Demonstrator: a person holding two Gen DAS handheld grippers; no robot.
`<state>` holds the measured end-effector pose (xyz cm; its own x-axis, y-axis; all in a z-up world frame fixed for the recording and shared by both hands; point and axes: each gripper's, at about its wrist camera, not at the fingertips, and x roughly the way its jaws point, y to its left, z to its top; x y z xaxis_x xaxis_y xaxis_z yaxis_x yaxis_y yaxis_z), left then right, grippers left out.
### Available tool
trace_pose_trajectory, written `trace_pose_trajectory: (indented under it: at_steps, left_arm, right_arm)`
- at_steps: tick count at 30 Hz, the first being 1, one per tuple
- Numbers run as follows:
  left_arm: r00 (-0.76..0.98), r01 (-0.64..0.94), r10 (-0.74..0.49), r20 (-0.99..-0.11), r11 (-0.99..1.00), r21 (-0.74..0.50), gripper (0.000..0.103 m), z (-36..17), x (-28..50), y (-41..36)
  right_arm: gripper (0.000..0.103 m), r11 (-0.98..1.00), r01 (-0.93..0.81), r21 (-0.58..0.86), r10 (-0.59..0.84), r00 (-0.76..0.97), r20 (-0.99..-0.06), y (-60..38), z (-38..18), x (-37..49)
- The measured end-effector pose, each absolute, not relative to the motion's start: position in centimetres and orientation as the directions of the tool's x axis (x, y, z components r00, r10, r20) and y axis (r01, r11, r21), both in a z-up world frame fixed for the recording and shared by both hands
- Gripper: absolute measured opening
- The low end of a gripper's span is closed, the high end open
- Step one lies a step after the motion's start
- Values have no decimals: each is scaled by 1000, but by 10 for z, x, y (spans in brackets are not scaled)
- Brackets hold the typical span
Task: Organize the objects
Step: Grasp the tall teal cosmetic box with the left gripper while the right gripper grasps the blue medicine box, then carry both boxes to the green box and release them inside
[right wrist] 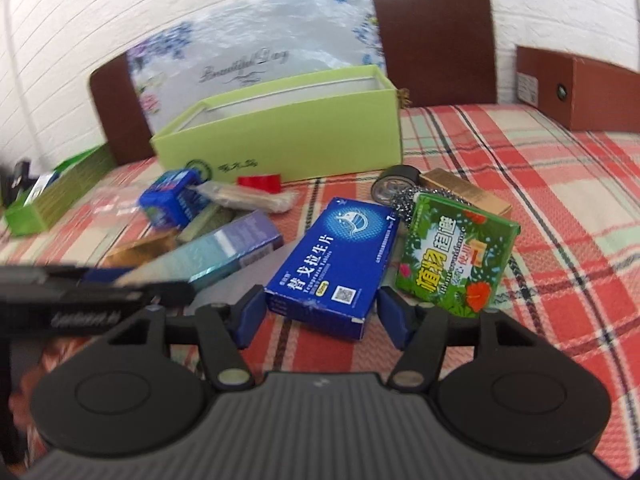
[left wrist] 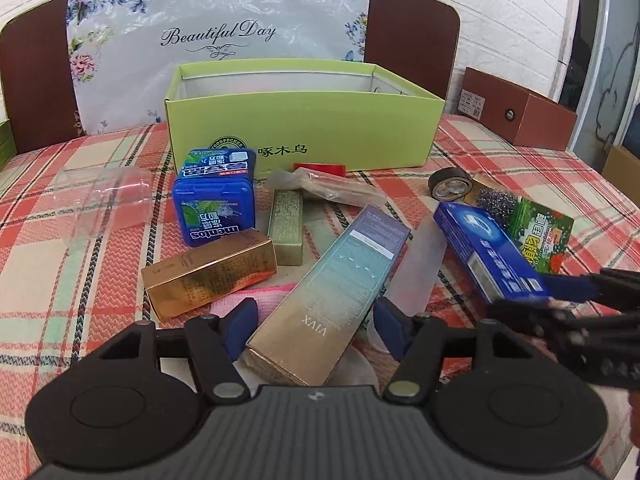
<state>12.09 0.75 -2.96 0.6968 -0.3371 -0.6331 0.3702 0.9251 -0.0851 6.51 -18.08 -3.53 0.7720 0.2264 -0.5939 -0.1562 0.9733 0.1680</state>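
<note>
A lime green open box (left wrist: 304, 128) stands at the back of the plaid cloth; it also shows in the right wrist view (right wrist: 280, 136). My left gripper (left wrist: 316, 332) is open, its blue fingers either side of the near end of a long teal and gold VIVX box (left wrist: 332, 292). My right gripper (right wrist: 320, 314) is open, its fingers flanking the near end of a blue medicine box (right wrist: 336, 264), which also shows in the left wrist view (left wrist: 488, 252). I cannot tell whether the pads touch either box.
Around lie a blue Mentos tin (left wrist: 216, 196), a gold box (left wrist: 208, 272), a thin gold-green box (left wrist: 286, 226), a green floral box (right wrist: 456, 256), a tape roll (left wrist: 450, 184), a steel scourer (left wrist: 496, 200) and a clear cup (left wrist: 104, 196). A brown box (left wrist: 520, 112) stands back right.
</note>
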Motion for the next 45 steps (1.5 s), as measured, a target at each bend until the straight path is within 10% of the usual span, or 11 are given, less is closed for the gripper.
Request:
trace_pose_trajectory:
  at_steps: [8,23,45]
  left_arm:
    - [671,364,-333,-663,926,-96,45,-21,84,10]
    - [691,379,-321,-648,924,-54,57,-15,89,-12]
    - [660,382,-328,-675,921,-74,49,-24,104,-18]
  right_arm:
    - [60,966,-240,96,244,723,-647,-193,-39,27]
    - [69,980,-180,83,192,763,-617,-191,-32,24]
    - [59,990,-135,44,131,749,-649,-183,-47,56]
